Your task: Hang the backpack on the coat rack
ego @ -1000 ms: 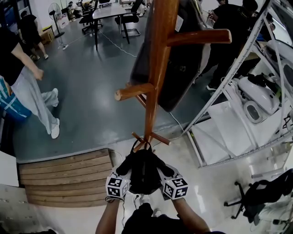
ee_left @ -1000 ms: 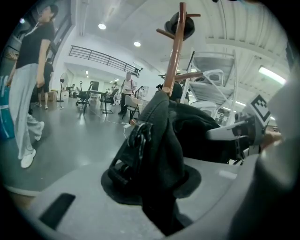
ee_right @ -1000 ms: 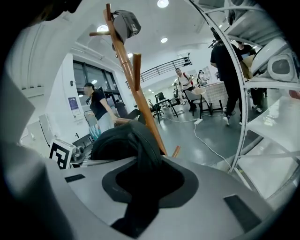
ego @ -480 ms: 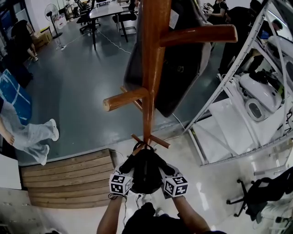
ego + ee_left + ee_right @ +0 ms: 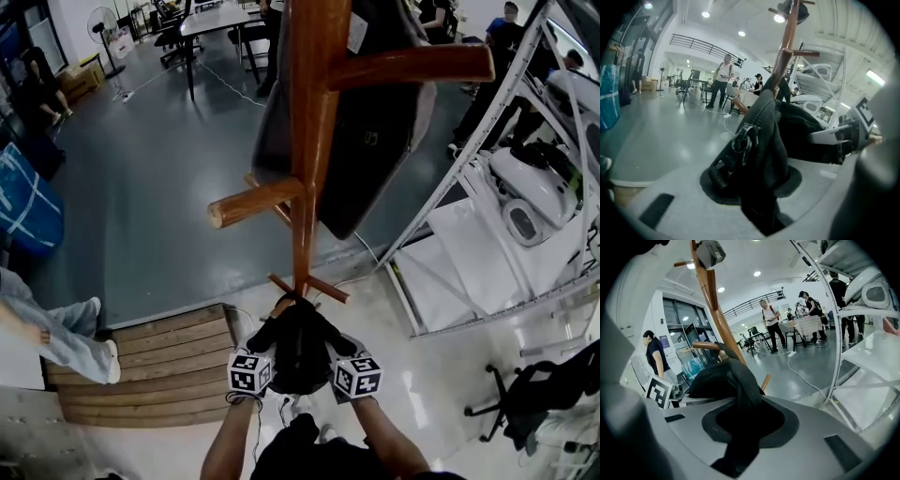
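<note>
Left hand-held gripper and right hand-held gripper each clamp the black fabric backpack — jaws narrowly apart. The backpack hangs between them, low beside the brown wooden coat rack.

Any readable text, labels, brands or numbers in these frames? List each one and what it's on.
Nothing is legible in any view.
Marker cubes: black-and-white square patterns only, no words.
Small patch on the dark bag hanging on the coat rack: too small to read.
Light print on the grey item atop the rack, right gripper view: blurred.
Backpack: no print visible.
</note>
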Demonstrator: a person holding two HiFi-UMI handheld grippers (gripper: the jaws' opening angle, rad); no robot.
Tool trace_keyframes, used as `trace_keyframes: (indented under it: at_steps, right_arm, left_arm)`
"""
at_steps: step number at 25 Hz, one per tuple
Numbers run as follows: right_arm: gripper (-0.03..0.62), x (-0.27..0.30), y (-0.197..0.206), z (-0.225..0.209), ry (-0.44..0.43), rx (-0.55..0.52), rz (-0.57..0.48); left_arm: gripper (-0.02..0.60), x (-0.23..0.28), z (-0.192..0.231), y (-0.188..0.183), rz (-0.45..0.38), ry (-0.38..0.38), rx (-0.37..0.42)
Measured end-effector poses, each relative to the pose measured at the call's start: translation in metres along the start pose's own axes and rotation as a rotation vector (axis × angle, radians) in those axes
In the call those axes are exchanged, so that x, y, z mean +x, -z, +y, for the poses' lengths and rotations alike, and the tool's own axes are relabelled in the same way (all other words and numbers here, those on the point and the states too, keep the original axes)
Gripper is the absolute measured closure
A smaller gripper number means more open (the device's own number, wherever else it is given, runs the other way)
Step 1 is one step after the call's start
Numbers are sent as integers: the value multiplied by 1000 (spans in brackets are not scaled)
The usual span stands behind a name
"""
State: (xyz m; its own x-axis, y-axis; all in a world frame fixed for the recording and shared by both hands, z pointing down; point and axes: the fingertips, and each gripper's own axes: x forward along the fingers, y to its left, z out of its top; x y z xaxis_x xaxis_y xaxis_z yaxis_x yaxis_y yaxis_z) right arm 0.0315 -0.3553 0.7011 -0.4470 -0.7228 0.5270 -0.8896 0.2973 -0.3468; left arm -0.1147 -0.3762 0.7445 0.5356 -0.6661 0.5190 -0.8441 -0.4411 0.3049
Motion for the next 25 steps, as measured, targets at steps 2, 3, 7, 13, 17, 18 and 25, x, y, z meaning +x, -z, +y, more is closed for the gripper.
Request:
trace_keyframes:
  at_steps: [2, 3, 7, 13, 17, 18, 25]
  right_arm:
    - [523, 3, 1, -2, 6, -3, 1]
    - [523, 5, 2, -3, 9, -3, 2]
    - [517, 12, 4, -6, 19, -6, 6]
    - [497, 22, 9, -12, 32, 4, 25]
    - [491, 26, 9, -14, 36, 7, 31]
    - [491, 27, 9, -14, 37, 6, 31]
    - [460, 35, 7, -18, 19, -9, 67]
  left_arm:
    - [449, 2, 1, 2, 4, -6, -3]
    - [449, 3, 2, 2, 6, -9, -2]
    - [445, 5, 6, 3, 7, -24, 2]
    - [407, 8, 18, 4, 5, -62, -17]
    - [391, 10, 22, 5, 15, -75, -19]
    - [390, 11, 23, 5, 19, -76, -18]
    - [343, 7, 34, 5, 20, -115, -28]
